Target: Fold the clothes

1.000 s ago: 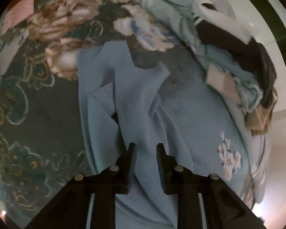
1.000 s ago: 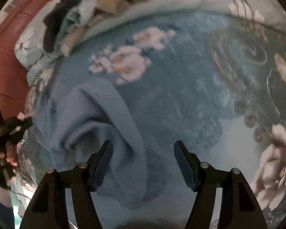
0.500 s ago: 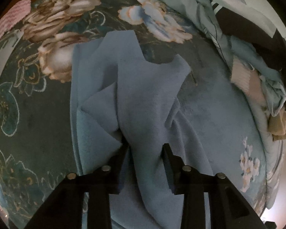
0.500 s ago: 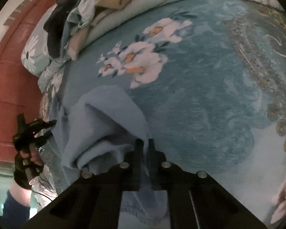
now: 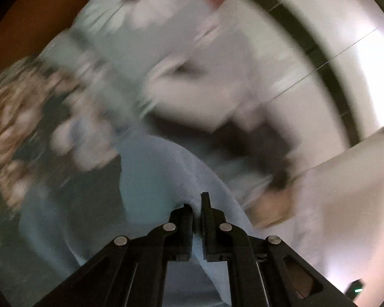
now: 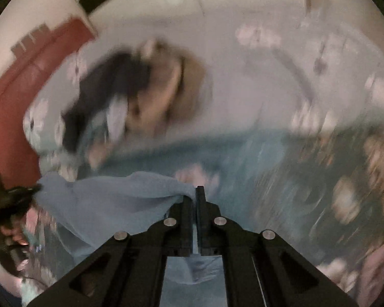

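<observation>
Above the floral bed point(image 6: 281, 158), both claws, left claw point(image 5: 197, 206) and right claw point(image 6: 194, 199), pinch the blue garment point(image 6: 115, 199) at 12 o'clock; next, likely spread it flat.

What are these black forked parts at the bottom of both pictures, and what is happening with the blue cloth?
There is no robot here. A person holds one hand tool in each hand, and each tool has two black fingers that pinch like tongs. A small camera sits on each tool and looks forward along its fingers, so each picture is that tool's own view.

In the left view, the left gripper is shut on a fold of the blue cloth. In the right view, the right gripper is shut on another part of the cloth, which hangs stretched across to the left tool at the picture's left edge.

Below lies a flowered bedspread. A pile of clothes lies on it further off. Both pictures are blurred.
</observation>
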